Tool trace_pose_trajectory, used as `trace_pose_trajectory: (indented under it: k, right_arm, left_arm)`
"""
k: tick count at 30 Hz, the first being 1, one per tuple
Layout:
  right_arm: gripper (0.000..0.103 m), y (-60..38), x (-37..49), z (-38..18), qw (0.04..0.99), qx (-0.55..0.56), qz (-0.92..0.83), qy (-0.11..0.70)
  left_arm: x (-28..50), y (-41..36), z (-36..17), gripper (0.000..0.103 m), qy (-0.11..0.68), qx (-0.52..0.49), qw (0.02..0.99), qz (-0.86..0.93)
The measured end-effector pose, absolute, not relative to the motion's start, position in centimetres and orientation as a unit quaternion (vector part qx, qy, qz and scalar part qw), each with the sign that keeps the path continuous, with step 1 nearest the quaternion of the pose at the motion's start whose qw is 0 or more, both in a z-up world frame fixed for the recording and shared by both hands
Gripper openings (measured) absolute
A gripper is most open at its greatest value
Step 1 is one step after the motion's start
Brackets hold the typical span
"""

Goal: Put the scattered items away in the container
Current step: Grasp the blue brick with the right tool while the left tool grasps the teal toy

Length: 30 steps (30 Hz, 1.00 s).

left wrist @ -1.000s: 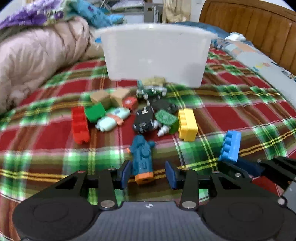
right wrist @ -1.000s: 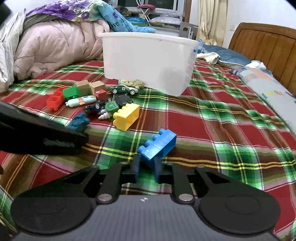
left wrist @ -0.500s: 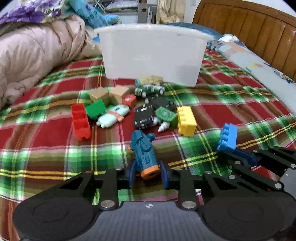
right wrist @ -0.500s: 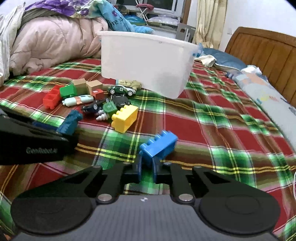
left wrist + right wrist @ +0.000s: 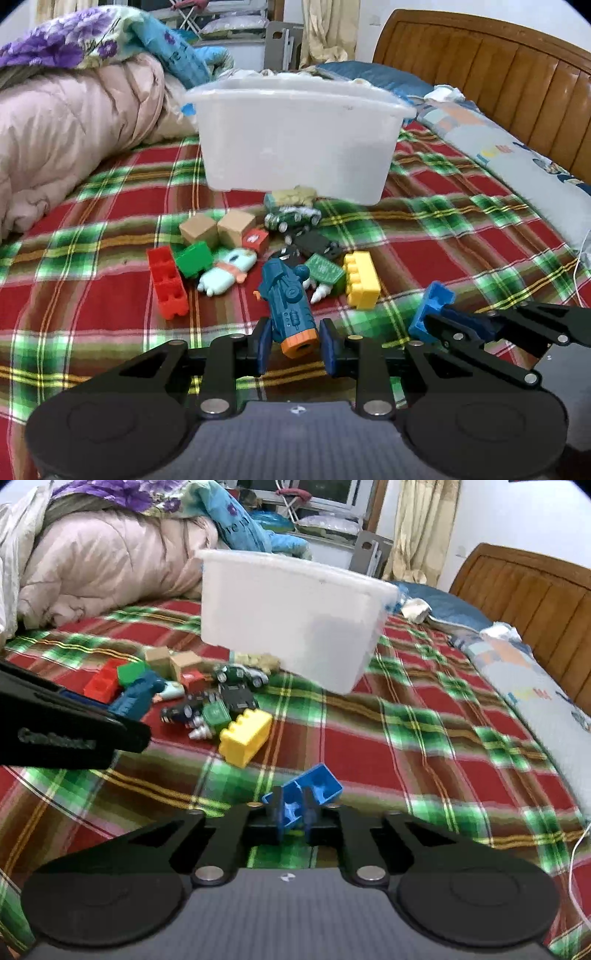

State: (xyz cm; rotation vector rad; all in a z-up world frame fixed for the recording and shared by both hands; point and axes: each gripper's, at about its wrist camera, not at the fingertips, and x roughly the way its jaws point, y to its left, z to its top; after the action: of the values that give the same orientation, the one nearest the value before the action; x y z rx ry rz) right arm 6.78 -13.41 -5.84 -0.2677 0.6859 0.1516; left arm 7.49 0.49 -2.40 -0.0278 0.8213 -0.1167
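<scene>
My left gripper (image 5: 294, 345) is shut on a teal toy with an orange end (image 5: 288, 306), held above the plaid bedspread. My right gripper (image 5: 292, 814) is shut on a blue brick (image 5: 308, 790), also lifted; the brick shows in the left wrist view (image 5: 430, 308) too. The white plastic tub (image 5: 295, 144) stands farther back on the bed (image 5: 295, 624). Scattered toys lie in front of it: a yellow brick (image 5: 360, 278), a red brick (image 5: 166, 282), a green brick (image 5: 194, 258), two wooden cubes (image 5: 218, 229) and toy cars (image 5: 291, 218).
A pink quilt (image 5: 66, 133) is piled at the left. A wooden headboard (image 5: 498, 74) and a pillow (image 5: 517, 162) lie at the right. The left gripper's arm (image 5: 62, 727) crosses the left of the right wrist view.
My left gripper closed on the teal toy and lifted it. My right gripper raised the blue brick, which tilted. Both moved toward the tub.
</scene>
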Motion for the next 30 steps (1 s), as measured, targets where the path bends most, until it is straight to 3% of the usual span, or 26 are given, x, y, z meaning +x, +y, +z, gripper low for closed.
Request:
trace_pose_trajectory:
  k: [4,14,18,21,24,30]
  right_arm:
    - [0.046,-14.2,6.0,-6.5,0.931,-0.125,0.066,0.337]
    - [0.049,-14.5,4.9,-6.5,0.94,-0.115,0.058,0.316]
    - [0.063,-14.2,4.2,-6.3,0.947,-0.157,0.037,0.279]
    - [0.057,-14.9,5.2,-7.1,0.936,-0.139,0.07,0.314]
    - [0.042,-15.6,5.6,-7.5,0.93,-0.092,0.098,0.343]
    - [0.042,-14.0,4.6,-7.7,0.919,-0.104,0.121,0.36]
  left_arm:
    - [7.3,0.9,-3.6,0.031,0.411,-0.02,0.91,-0.058]
    - [7.1,0.7,-5.1,0.031,0.426,-0.026,0.902,-0.066]
    - [7.2,0.5,-5.3,0.031,0.428,-0.018,0.901,-0.067]
    - [7.2,0.4,-5.5,0.031,0.429,-0.016,0.901,-0.069]
    - [7.2,0.4,-5.5,0.031,0.43,-0.016,0.9,-0.07]
    - [7.2,0.4,-5.6,0.031,0.431,-0.014,0.9,-0.071]
